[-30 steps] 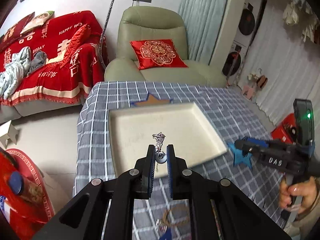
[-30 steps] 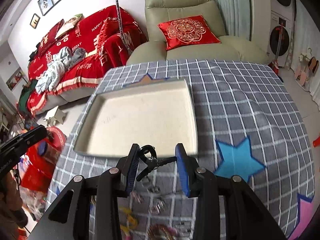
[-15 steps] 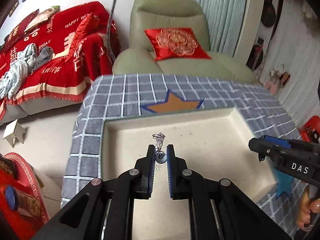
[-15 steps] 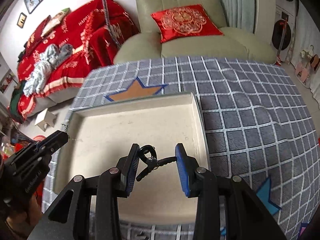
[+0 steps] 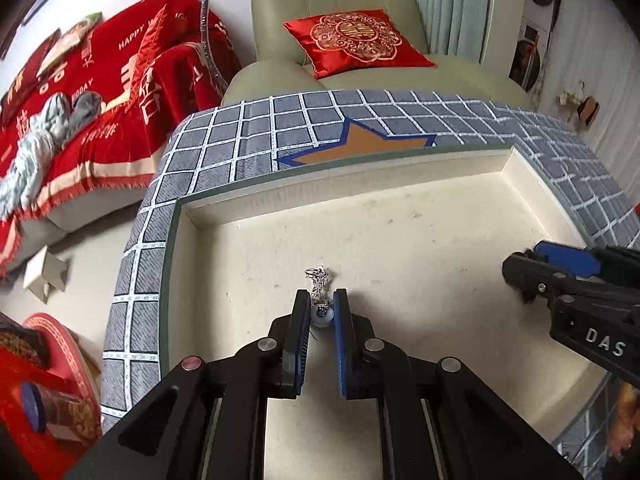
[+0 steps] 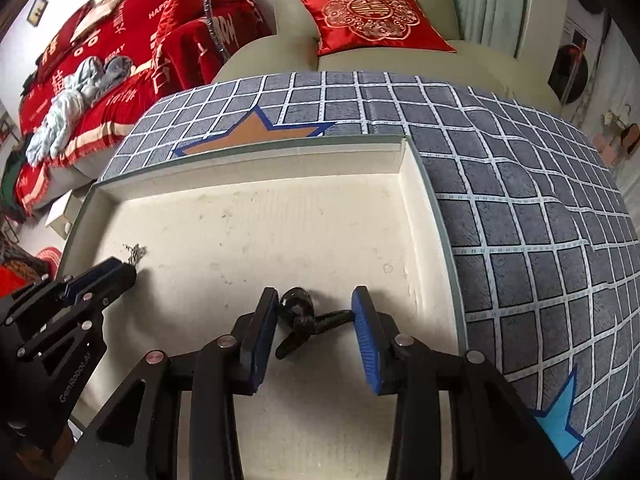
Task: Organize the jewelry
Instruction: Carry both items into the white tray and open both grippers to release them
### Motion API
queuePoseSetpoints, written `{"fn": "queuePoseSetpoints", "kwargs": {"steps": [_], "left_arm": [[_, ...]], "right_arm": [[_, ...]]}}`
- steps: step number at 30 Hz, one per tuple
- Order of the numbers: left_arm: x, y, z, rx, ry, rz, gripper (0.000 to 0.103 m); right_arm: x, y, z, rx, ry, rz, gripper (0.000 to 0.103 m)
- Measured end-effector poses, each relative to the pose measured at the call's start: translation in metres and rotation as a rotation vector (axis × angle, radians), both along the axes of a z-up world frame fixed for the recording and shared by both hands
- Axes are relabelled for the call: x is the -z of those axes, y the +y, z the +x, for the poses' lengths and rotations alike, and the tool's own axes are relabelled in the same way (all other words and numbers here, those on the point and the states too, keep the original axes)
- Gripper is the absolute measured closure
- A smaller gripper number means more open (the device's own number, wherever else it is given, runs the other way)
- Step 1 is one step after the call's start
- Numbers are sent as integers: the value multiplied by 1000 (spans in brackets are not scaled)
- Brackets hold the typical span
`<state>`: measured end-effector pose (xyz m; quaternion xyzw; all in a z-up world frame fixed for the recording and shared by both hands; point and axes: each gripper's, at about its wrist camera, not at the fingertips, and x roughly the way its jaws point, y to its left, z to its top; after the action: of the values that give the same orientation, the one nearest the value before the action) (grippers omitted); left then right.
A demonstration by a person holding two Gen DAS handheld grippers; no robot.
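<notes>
Item one, left gripper (image 5: 322,316): your jaws are nearly closed on a pale bead pendant (image 5: 322,317), its silver chain (image 5: 318,280) bunched just ahead of the tips and low over the floor of the cream tray (image 5: 400,168). Risk: the bead is round and pinched only at its sides, so it looks likely to roll when you let go; the chain may also snag on a pad and be dragged back out as you lift. Item two, right gripper (image 6: 314,322): your jaws have just been opening and stand about half apart, with a black hair claw clip (image 6: 301,320) between them; its arm touches the right pad, and a gap shows on the left. It appears to rest on the tray floor, though you cannot tell for certain. Risk: a clip hanging from one pad could tip or swing as you withdraw. Item three: both tools share the same tray on the checked surface (image 6: 520,208), left tool well to the left of your right jaws; crossing paths on the way out could knock either piece.
</notes>
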<state>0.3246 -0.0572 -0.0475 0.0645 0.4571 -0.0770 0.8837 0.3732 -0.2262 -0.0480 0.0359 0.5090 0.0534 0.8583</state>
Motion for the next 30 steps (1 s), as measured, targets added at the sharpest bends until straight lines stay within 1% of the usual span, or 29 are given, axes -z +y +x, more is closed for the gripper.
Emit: {"fn": "queuePoseSetpoints", "kwargs": {"steps": [1, 2, 9, 11, 14, 23, 24, 25, 26, 28, 30], "left_arm": [[0, -1, 0, 3, -1, 4, 75], [0, -1, -1, 6, -2, 8, 75], [-3, 1, -5, 5, -4, -1, 75], [-4, 2, -5, 3, -4, -9, 75], [-4, 4, -3, -5, 8, -28, 75], [-4, 7, -3, -7, 15, -43, 75], [-5, 7, -4, -8, 13, -47, 66], [-6, 8, -5, -10, 11, -48, 17], [-8, 9, -6, -23, 3, -50, 0], [-14, 11, -11, -31, -41, -58, 0], [-16, 9, -11, -20, -29, -60, 0]], "right_arm": [[0, -1, 0, 4, 7, 12, 40], [-1, -3, -1, 9, 3, 25, 34], [-22, -15, -18, 47, -36, 91, 34], [-30, -19, -26, 58, -50, 116, 28], [-37, -21, -35, 70, -61, 143, 25], [-38, -19, -50, 75, -41, 165, 24], [-38, -20, -51, 76, -40, 170, 24], [-38, -20, -53, 78, -40, 174, 24], [-39, -20, -54, 79, -39, 179, 23], [-39, -22, -56, 80, -39, 188, 23], [-40, -22, -59, 83, -39, 195, 23]]}}
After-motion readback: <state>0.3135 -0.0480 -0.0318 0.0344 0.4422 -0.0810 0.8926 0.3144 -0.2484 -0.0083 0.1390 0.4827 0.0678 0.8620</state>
